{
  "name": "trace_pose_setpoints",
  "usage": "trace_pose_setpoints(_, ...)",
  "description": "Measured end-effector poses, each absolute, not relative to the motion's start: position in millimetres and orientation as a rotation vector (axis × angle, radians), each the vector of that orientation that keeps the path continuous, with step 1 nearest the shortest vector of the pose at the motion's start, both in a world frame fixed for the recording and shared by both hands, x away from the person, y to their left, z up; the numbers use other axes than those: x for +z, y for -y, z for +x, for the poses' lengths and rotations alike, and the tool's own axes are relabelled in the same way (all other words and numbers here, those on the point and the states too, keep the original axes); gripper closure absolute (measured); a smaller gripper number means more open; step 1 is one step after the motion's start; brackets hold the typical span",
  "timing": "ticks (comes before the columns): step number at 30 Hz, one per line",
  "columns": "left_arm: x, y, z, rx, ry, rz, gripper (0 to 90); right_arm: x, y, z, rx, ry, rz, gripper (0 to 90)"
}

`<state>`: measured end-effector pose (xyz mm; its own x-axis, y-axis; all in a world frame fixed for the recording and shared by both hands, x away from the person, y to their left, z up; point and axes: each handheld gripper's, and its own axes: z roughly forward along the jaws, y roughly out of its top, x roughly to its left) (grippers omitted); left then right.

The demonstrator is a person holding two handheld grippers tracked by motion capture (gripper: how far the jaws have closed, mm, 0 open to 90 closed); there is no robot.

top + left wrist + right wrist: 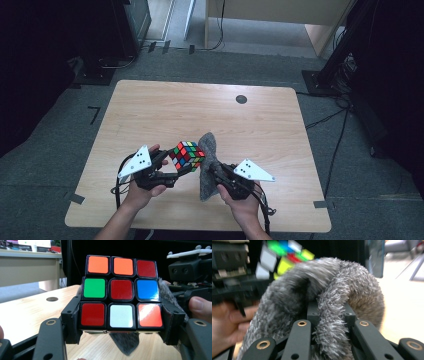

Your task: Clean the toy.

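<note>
A scrambled Rubik's cube is held above the wooden table, clamped between the jaws of my left gripper. In the left gripper view the cube shows red, orange, green, blue and white stickers, with the black jaws pressed against its two lower sides. My right gripper is shut on a grey fuzzy cloth that drapes over its jaws and touches the cube's right side. In the right gripper view the cloth bunches between the jaws, with the blurred cube behind it.
A round dark hole sits near the table's far edge. Beyond the table lie grey carpet, black equipment stands at both sides, cables at the right and a wooden desk.
</note>
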<state>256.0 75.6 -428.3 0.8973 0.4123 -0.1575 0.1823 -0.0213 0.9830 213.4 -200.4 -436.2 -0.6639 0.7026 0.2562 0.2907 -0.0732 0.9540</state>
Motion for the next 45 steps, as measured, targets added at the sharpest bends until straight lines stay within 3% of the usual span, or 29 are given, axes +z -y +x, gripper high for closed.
trace_pose_setpoints(7,-428,-77,257,0.213,-0.493,1.600,34.2,-452,178,215,1.723,-2.088,1.014,76.4)
trace_pose_setpoints(14,-429,-76,257,0.189,-0.493,1.592,34.2,-437,199,214,1.799,-1.893,1.063,76.3)
trace_pose_setpoints(20,-426,-83,260,0.167,-0.529,1.540,34.2,-458,168,218,1.711,-2.180,1.024,75.9)
trace_pose_setpoints(25,-429,-76,259,0.121,-0.550,1.518,34.2,-458,152,211,1.886,-2.185,0.989,76.0)
trace_pose_setpoints(31,-428,-77,259,0.122,-0.565,1.488,34.2,-456,168,215,2.140,-1.987,1.202,77.7)
trace_pose_setpoints(35,-426,-85,261,0.130,-0.587,1.463,34.1,-464,186,219,2.078,-1.809,1.341,78.0)
trace_pose_setpoints(45,-430,-75,258,0.147,-0.577,1.509,34.2,-453,152,204,2.051,-2.012,1.054,77.6)
